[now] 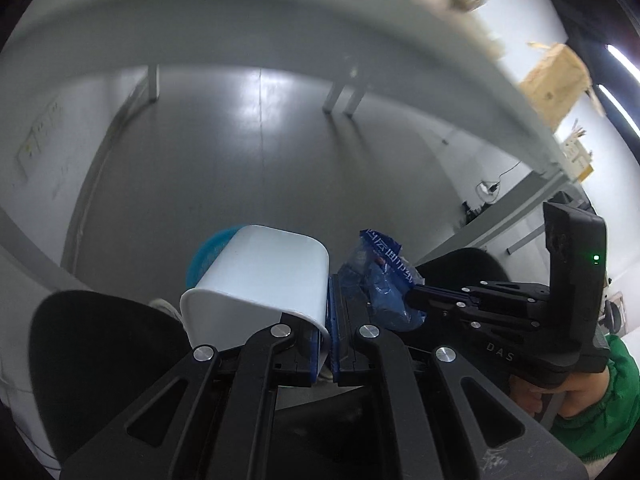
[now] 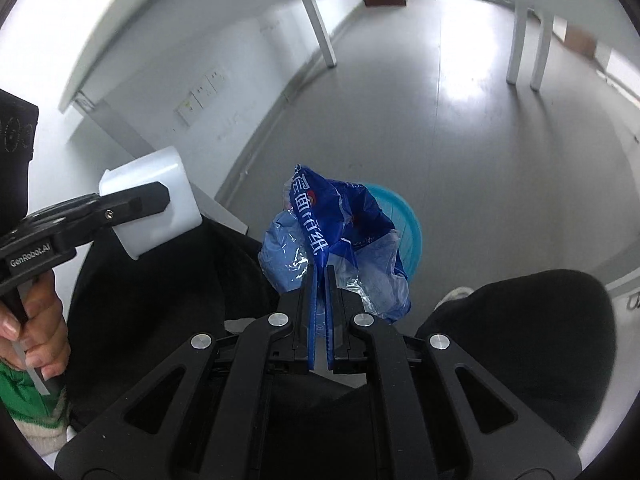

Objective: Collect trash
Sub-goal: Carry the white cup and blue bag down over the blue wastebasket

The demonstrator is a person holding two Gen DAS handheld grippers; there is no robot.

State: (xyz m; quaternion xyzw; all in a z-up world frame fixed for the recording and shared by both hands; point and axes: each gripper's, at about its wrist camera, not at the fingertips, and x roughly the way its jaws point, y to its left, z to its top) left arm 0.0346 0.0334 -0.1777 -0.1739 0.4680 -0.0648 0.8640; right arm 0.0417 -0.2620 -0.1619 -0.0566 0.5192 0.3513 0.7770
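My left gripper [image 1: 329, 312] is shut on the rim of a white plastic cup [image 1: 260, 280], held tilted in the air; the cup also shows in the right wrist view [image 2: 156, 208]. My right gripper [image 2: 322, 276] is shut on a crumpled blue plastic wrapper [image 2: 332, 236] with white lettering; the wrapper also shows in the left wrist view [image 1: 380, 280] beside the cup. A blue bin [image 2: 404, 232] stands on the floor below the wrapper, mostly hidden by it; in the left wrist view the bin [image 1: 208, 252] peeks out behind the cup.
A grey floor [image 2: 480, 160] lies below. White table legs [image 2: 524, 48] and a white tabletop edge [image 1: 280, 40] stand ahead. The person's dark knees [image 2: 532, 340] and a shoe [image 2: 452, 296] are close below. A cardboard box [image 1: 556, 80] sits on the table.
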